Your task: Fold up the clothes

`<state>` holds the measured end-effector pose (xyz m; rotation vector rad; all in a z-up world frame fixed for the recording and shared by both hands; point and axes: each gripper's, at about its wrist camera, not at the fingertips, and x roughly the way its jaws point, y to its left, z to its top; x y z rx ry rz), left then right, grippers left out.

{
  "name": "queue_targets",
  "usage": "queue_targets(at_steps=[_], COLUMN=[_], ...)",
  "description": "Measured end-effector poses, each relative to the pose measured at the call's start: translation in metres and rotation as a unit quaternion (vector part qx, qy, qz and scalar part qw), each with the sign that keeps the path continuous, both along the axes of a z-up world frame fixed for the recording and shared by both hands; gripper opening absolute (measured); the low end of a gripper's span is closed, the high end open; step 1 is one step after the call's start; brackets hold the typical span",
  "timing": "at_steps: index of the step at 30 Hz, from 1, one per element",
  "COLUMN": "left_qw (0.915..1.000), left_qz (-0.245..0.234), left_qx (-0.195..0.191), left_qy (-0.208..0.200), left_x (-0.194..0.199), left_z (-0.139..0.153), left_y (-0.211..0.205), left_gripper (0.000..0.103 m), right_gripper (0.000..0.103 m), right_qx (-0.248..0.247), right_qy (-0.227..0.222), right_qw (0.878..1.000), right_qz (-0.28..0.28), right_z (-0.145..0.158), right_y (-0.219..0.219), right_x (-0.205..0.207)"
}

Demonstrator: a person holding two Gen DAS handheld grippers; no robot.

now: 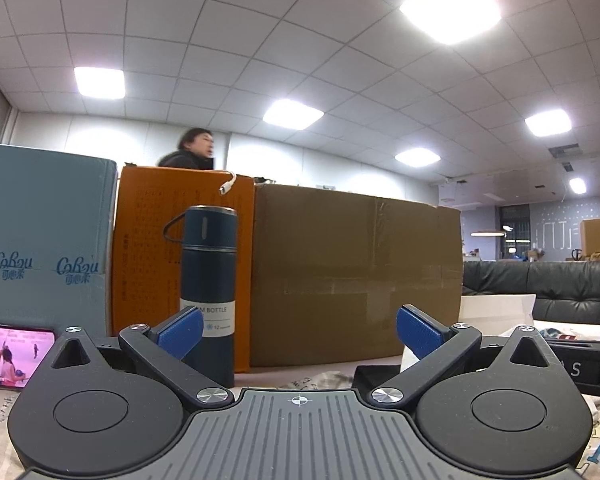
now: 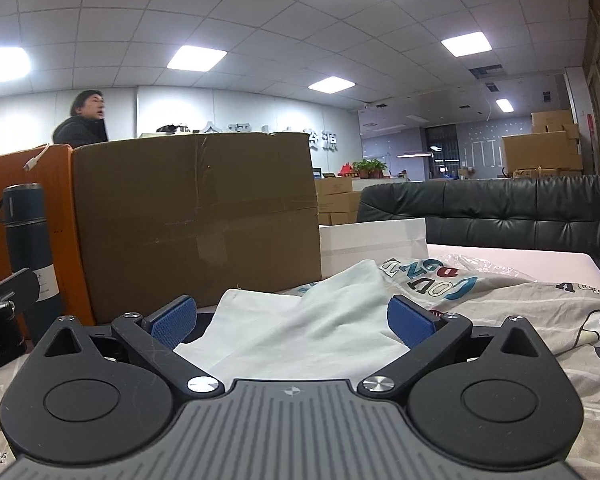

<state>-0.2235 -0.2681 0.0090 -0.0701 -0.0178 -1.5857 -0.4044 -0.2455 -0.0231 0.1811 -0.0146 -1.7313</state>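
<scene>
Between the spread, empty fingers of the left gripper [image 1: 300, 330] stand a blue bottle [image 1: 208, 292] and a closed brown carton [image 1: 356, 276], contents unseen. Farther right, the right gripper [image 2: 292, 320] gapes, unclenched, around the crumpled white garment [image 2: 300, 328]; best to pinch one edge cleanly, not a bunch.

We read "Cobau" printed twice on the grey-blue carton [image 1: 40, 240], "BOTTLE" and "12" on the white label of the dark blue steel flask [image 1: 209, 280], and a white "S" on the black device [image 1: 580, 368].
</scene>
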Motion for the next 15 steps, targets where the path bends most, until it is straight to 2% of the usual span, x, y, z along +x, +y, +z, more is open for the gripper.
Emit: queue_targets(at_steps=[6, 15], left_qw=[1.0000, 1.0000], left_qz=[0.002, 0.000], left_qx=[0.001, -0.008], left_qy=[0.001, -0.005], left_x=[0.0005, -0.0018], left_z=[-0.0005, -0.0006], left_y=[0.0009, 0.0048], left_gripper=[0.103, 0.103], right_gripper=[0.103, 0.103], right_qx=[-0.003, -0.035], right_qy=[-0.003, -0.004], right_qw=[1.000, 0.999], right_qz=[-0.003, -0.020], right_z=[-0.0020, -0.0025], right_y=[-0.0002, 0.0072], right_x=[0.0005, 0.0018])
